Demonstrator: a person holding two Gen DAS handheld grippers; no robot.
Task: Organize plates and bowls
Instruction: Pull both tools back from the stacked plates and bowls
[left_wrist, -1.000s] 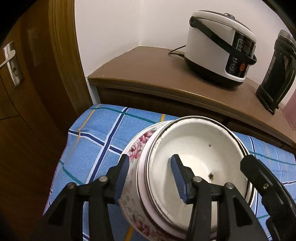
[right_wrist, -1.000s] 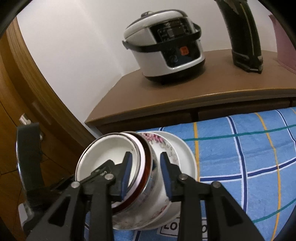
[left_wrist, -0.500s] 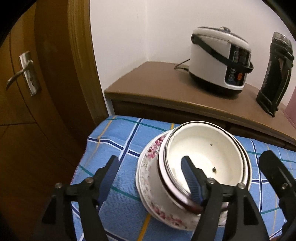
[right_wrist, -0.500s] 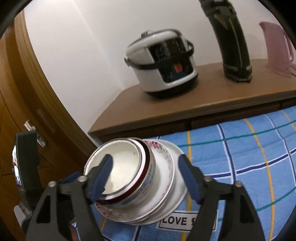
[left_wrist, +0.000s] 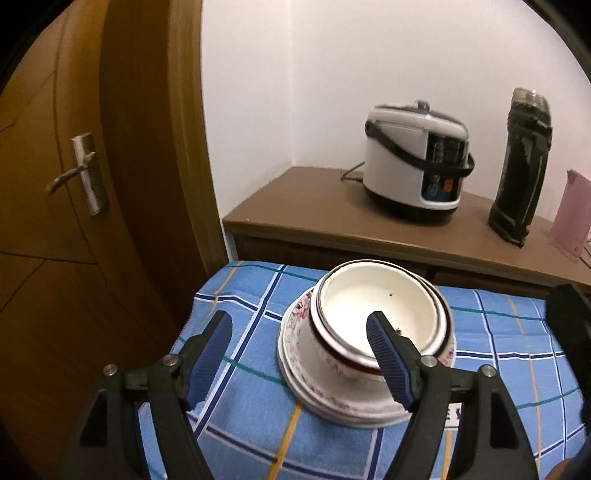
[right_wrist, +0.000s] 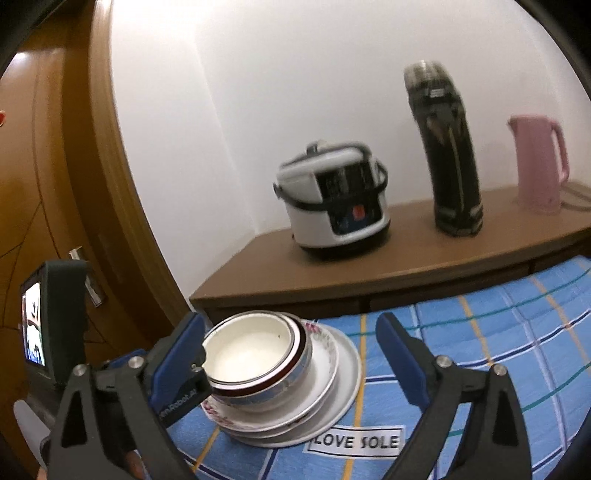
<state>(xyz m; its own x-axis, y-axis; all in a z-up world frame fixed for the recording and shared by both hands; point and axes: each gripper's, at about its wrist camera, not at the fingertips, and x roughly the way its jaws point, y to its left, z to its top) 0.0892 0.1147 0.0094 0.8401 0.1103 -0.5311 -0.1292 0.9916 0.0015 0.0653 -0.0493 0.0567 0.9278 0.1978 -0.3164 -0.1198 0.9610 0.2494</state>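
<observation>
Nearest to me, the left gripper (left_wrist: 299, 356) hangs with its jaws spread wide and nothing between them. The right gripper (right_wrist: 291, 360) is likewise wide open and empty.

Just ahead of both grippers, low between their fingers, sits the stack: a white bowl (left_wrist: 373, 308) with a dark rim band nested in a floral bowl (left_wrist: 325, 363), on stacked plates (left_wrist: 317, 400). In the right wrist view the white bowl (right_wrist: 247, 352) lies just inside the left finger, the plates (right_wrist: 343, 391) spreading toward the gap's middle. All rests on a blue checked cloth (left_wrist: 243, 428) that carries a label (right_wrist: 356, 441).

I judge the crockery stiff, glazed, slippery and breakable, and heavy as a stack. A bowl is best pinched across its rim wall; a plate by its edge.

Beyond the grippers a brown counter (right_wrist: 406, 266) carries a rice cooker (right_wrist: 336, 206), a dark flask (right_wrist: 448, 155) and a pink jug (right_wrist: 537, 162). Left of them stands a wooden door (left_wrist: 55, 221).
</observation>
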